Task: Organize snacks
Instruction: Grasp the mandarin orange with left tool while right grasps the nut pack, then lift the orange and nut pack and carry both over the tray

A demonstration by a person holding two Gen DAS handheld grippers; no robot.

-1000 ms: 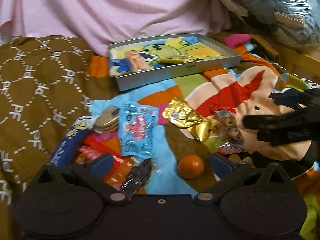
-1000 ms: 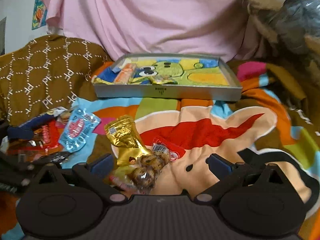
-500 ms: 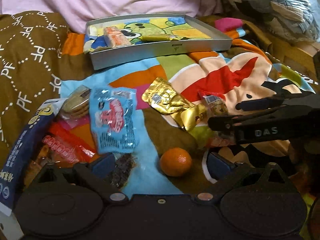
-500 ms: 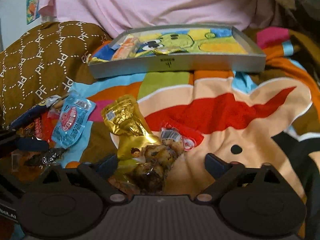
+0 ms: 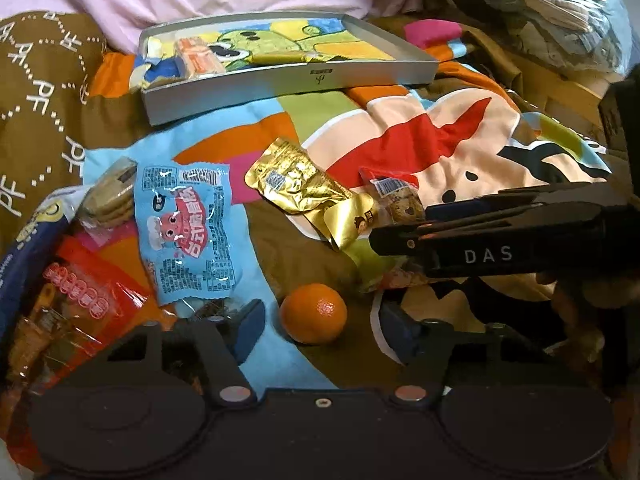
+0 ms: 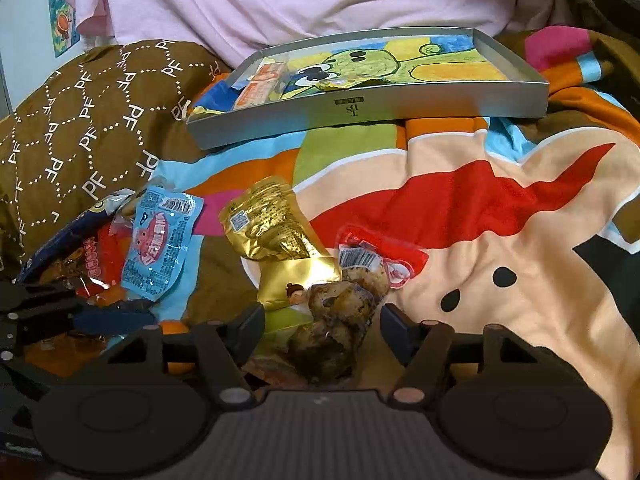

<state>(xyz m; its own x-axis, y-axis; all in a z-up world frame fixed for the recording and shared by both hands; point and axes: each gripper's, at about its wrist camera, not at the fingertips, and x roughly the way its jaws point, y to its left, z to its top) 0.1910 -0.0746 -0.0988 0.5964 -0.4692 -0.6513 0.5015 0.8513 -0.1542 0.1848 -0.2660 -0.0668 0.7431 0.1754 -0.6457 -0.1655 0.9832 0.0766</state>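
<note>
Jaws of both the left gripper (image 5: 318, 322) and right gripper (image 6: 322, 326) are spread wide, the right set straddling the clear-wrapped chocolate-chip cookie packet (image 6: 340, 312), well short of the shallow grey metal tray (image 6: 400, 110), apparently for a grasp, while the small orange mandarin (image 5: 313, 314) is framed by the left.

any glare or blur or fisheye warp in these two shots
Left wrist view: glare on the gold pouch and blue packet, the tray edge bows from fisheye, and the right claw looks soft. Right wrist view: black rounded corners, a bluish cast on the tray wall, and the cookie pack up close is blurred.
</note>
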